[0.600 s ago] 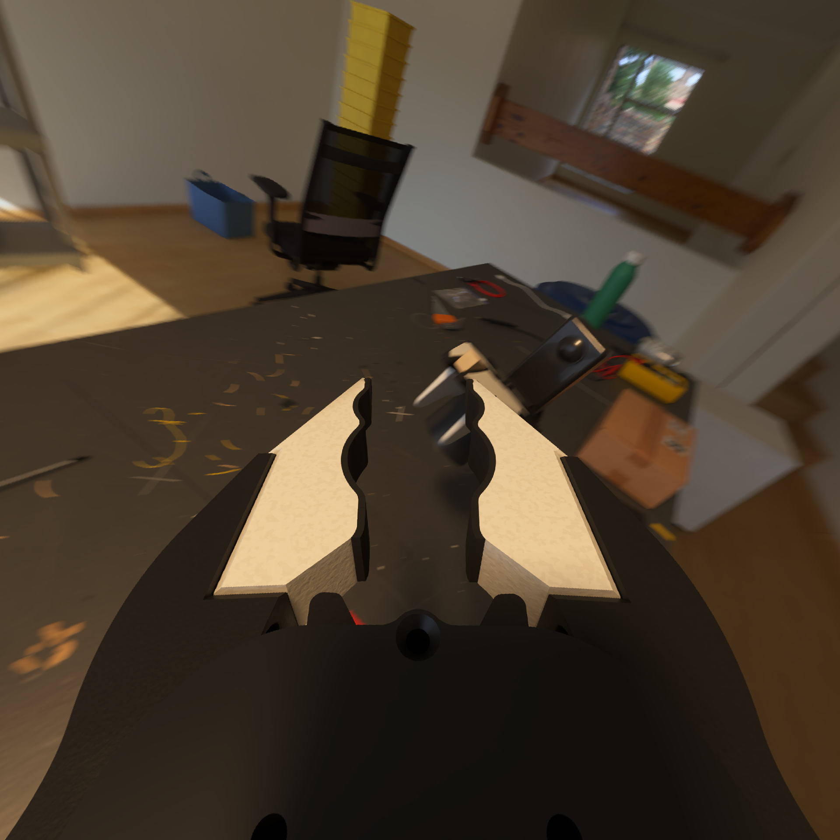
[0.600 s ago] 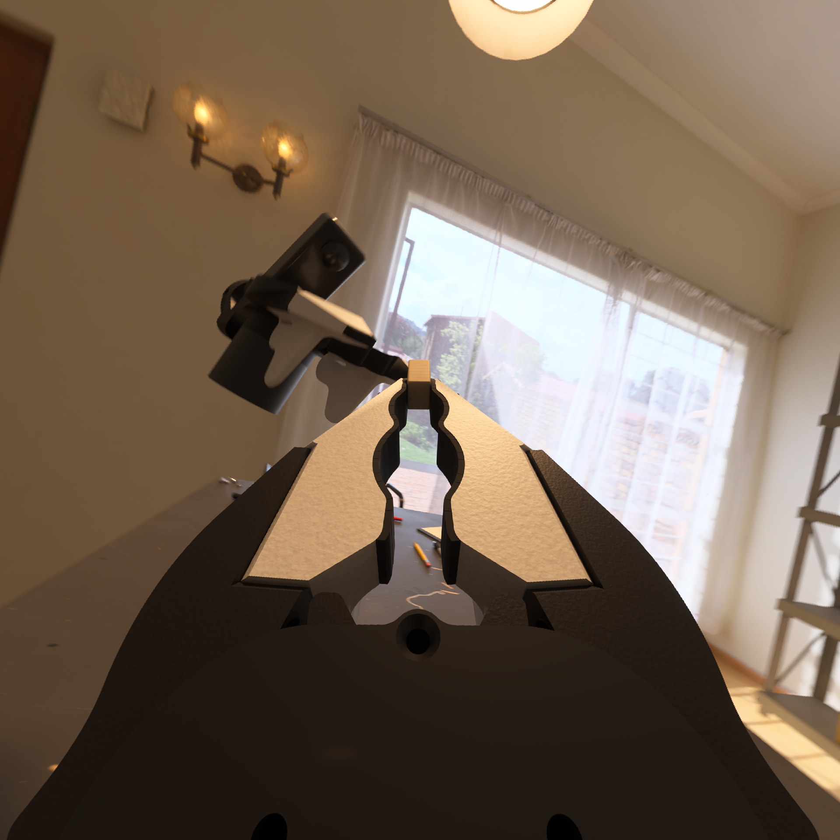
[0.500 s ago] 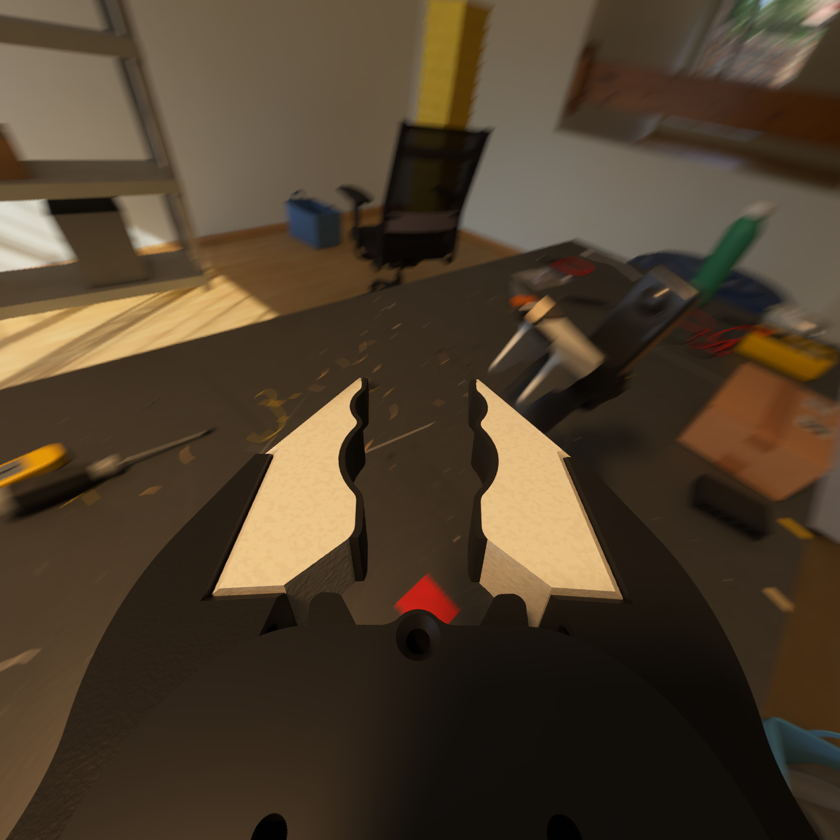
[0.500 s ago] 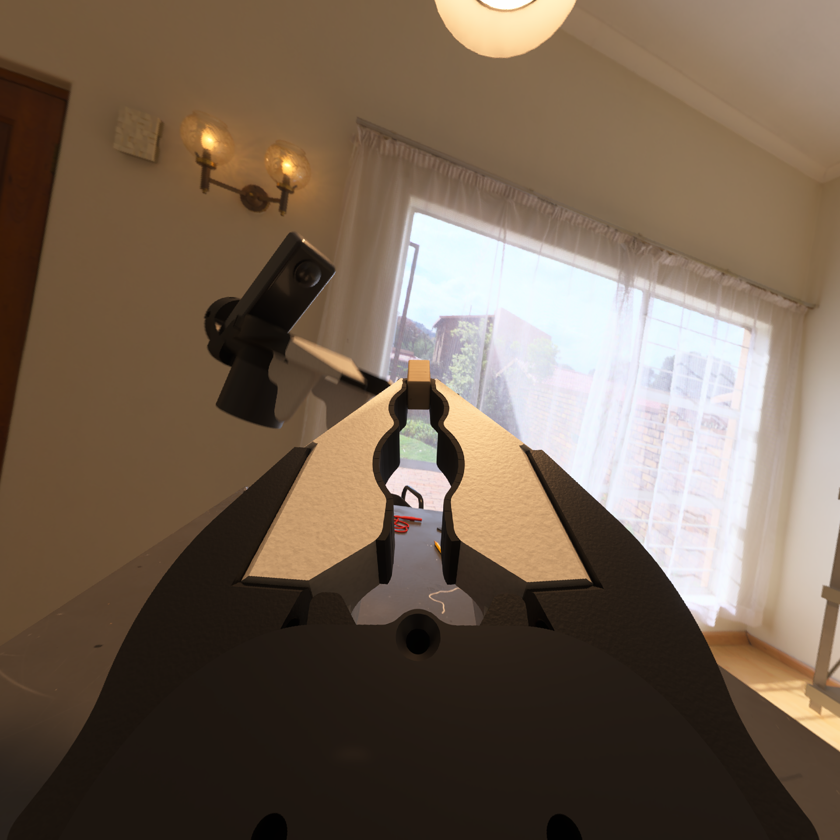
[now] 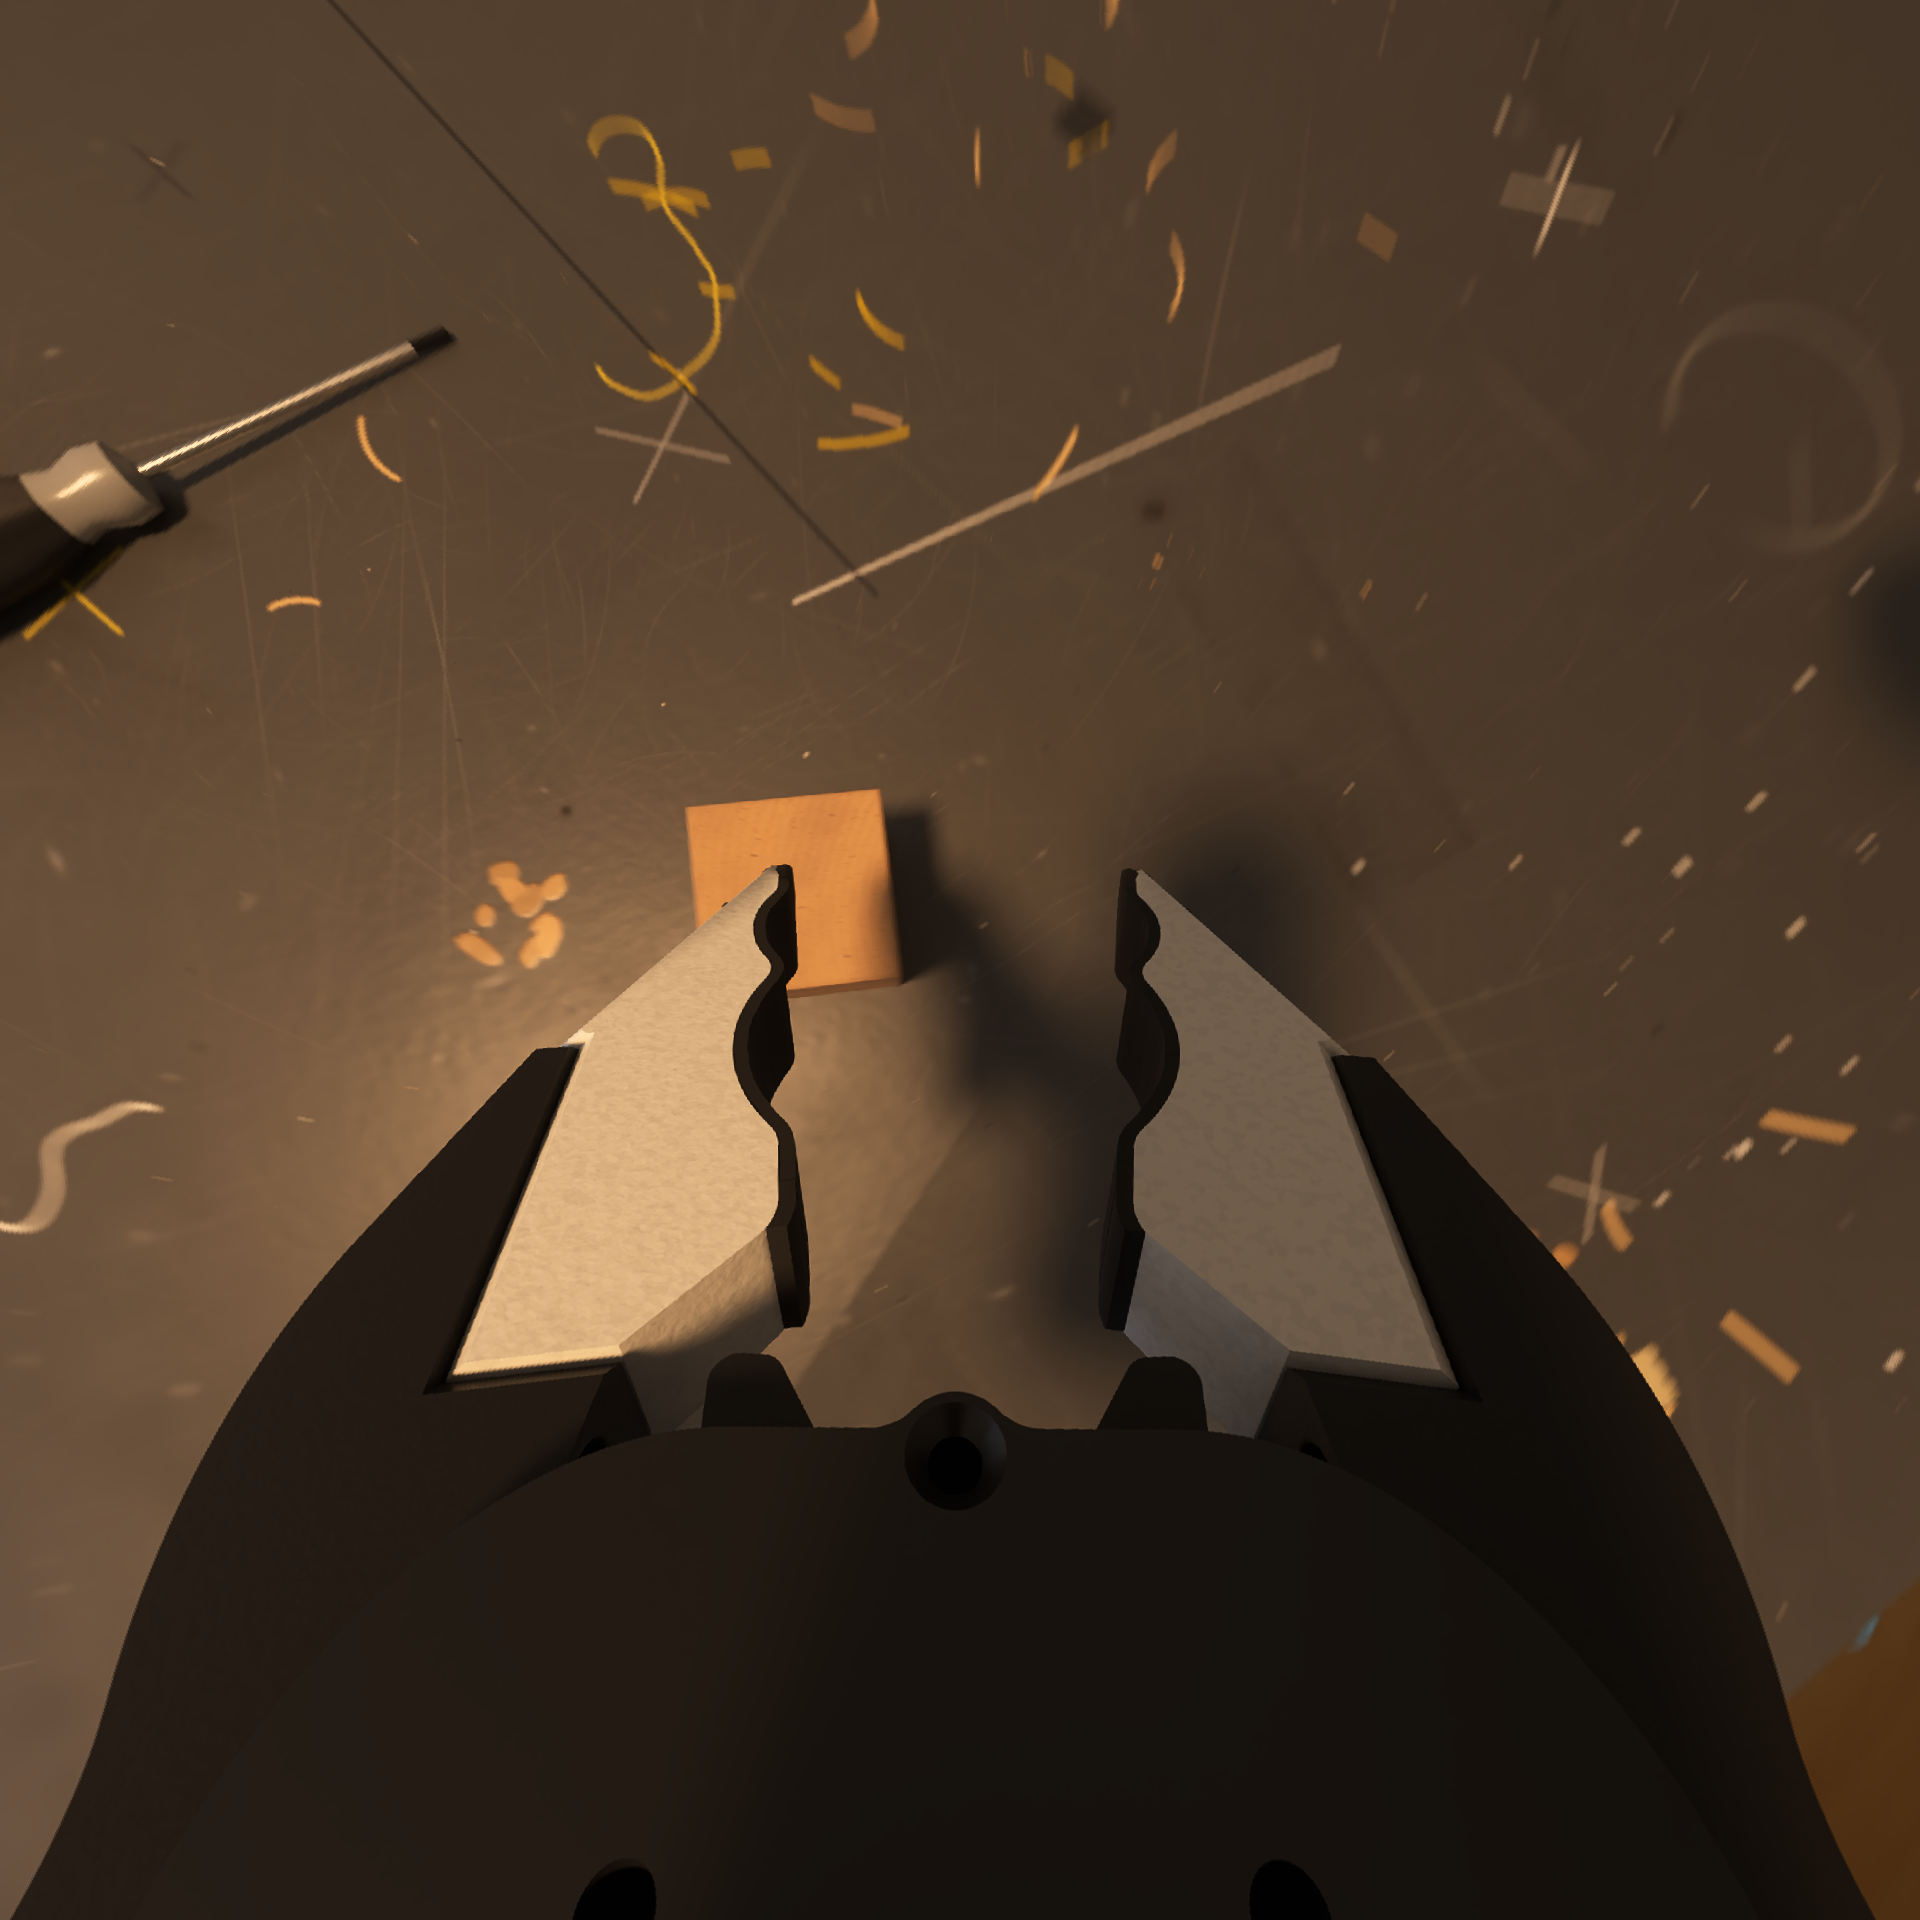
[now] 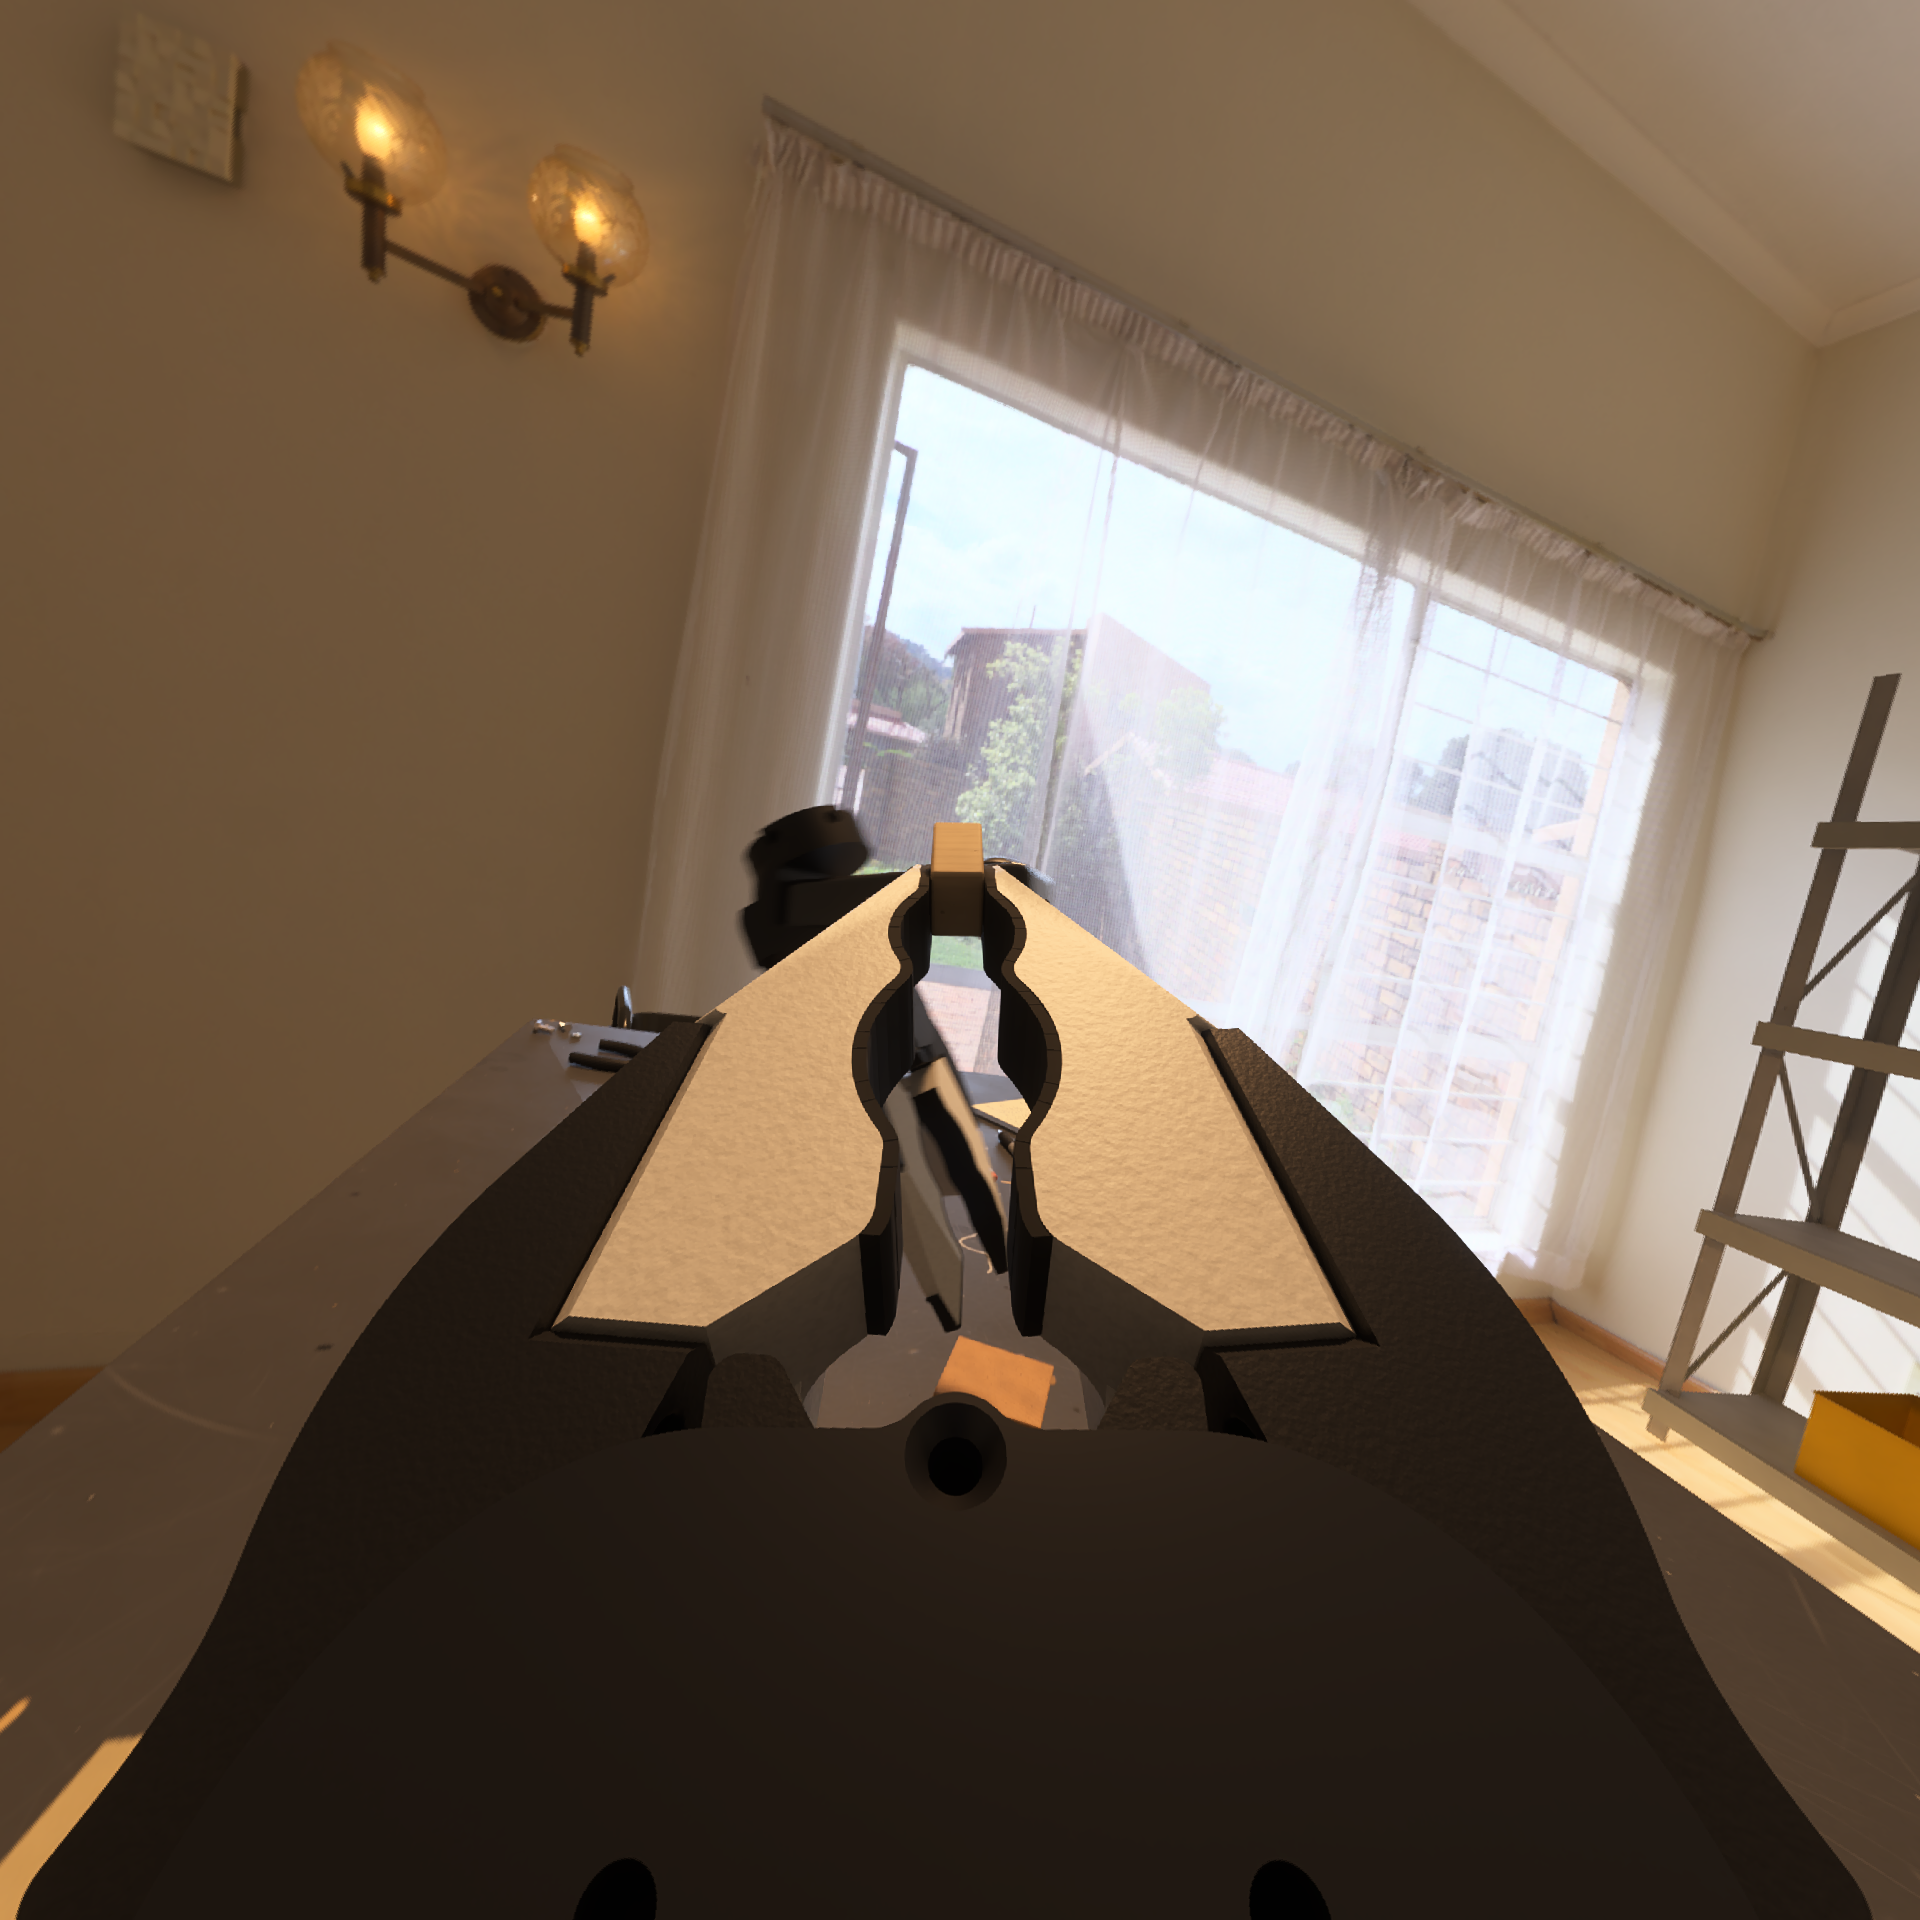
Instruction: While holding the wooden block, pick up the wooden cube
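Note:
In the left wrist view, the wooden cube (image 5: 831, 894) lies on the dark scratched table (image 5: 1351, 675). My left gripper (image 5: 956, 883) points down at the table and is open and empty. Its left fingertip (image 5: 764, 904) overlaps the cube's near left corner, so most of the cube lies left of the gap between the jaws. My right gripper (image 6: 958, 894) is shut on the small wooden block (image 6: 958, 850), held in the air at its fingertips. The left gripper (image 6: 800, 868) shows just beyond it, pointing down. The cube (image 6: 992, 1392) shows low between the right fingers.
A screwdriver (image 5: 94, 488) lies on the table at the far left. Wood shavings and chalk marks are scattered over the top. A grey shelf rack (image 6: 1808, 1143) stands at the right, by a large curtained window (image 6: 1247, 779).
My left gripper has tipped down from facing across the room to facing the table, its jaws have opened wider, and the cube has come into view. My right gripper still holds the block.

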### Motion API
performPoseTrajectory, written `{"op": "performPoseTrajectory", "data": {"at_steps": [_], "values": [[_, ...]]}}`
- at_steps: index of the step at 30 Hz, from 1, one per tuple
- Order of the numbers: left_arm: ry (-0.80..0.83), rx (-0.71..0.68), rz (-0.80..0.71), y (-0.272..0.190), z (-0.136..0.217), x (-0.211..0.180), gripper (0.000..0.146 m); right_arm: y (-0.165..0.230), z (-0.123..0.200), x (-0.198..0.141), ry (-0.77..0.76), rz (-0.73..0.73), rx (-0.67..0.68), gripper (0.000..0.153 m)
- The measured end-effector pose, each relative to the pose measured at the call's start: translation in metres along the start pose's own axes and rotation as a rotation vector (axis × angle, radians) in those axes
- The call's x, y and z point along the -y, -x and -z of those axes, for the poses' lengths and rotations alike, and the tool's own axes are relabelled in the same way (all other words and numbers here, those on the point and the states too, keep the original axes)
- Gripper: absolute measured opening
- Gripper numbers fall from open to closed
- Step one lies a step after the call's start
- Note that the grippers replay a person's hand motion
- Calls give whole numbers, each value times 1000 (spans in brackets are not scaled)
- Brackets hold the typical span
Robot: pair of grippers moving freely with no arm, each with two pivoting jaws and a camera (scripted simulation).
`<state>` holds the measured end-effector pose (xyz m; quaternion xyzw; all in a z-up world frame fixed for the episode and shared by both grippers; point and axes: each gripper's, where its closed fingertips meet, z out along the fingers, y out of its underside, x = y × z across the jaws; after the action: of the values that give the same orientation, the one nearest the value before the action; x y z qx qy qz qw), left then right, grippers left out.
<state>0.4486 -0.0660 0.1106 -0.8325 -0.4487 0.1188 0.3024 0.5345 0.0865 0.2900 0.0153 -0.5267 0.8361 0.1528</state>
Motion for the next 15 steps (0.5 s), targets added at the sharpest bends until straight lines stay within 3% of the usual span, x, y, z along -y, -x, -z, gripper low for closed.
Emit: {"op": "performPoseTrajectory", "data": {"at_steps": [3,5,10,15], "values": [[212,21,-98,18,-7,-2,64,4,9,2,1,18,21,8],[305,48,-52,31,-14,-5,64,5,14,3,4,21,16,8],[456,30,78,44,-43,-22,80,3,20,-2,12,16,13,8],[469,27,99,48,-57,-38,79,2,23,-6,25,21,23,8]]}}
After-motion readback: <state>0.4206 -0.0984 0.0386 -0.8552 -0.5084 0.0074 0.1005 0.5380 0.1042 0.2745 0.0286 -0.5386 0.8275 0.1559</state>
